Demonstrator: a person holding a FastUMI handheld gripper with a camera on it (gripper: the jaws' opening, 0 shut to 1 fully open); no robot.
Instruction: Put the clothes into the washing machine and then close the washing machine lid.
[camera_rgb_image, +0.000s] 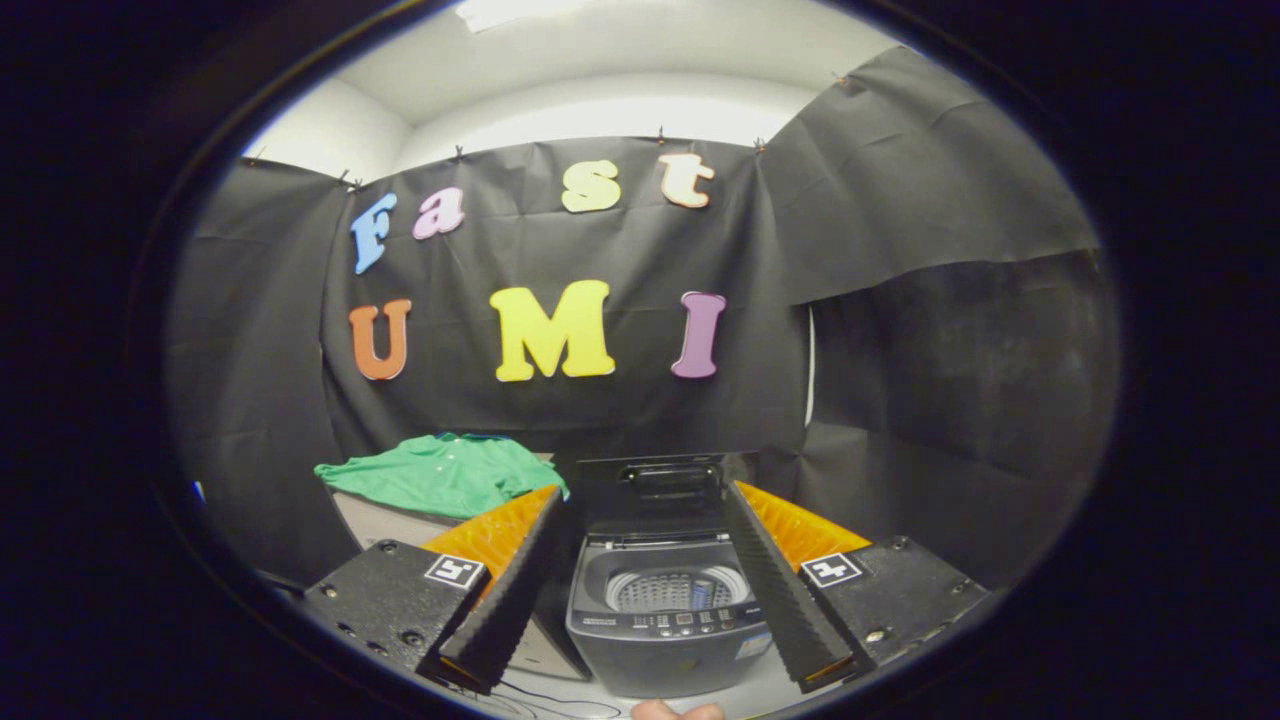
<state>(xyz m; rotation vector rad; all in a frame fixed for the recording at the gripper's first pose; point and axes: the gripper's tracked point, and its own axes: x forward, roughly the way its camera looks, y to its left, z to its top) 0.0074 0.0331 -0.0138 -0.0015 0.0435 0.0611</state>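
A small grey top-loading washing machine (662, 615) stands just ahead of me, seen between my two fingers. Its lid (655, 495) is raised upright at the back, and the drum (668, 590) lies bare with its perforated metal wall showing. A green shirt (445, 475) lies spread on a light surface to the left of the machine, beyond my left finger. My gripper (640, 570) is open, its fingers spread wide on either side of the machine with nothing held between them.
Black cloth walls close in the booth behind and on both sides. A thin cable (560, 700) trails on the pale floor in front of the machine. A fingertip of a person's hand (675, 711) shows below the machine.
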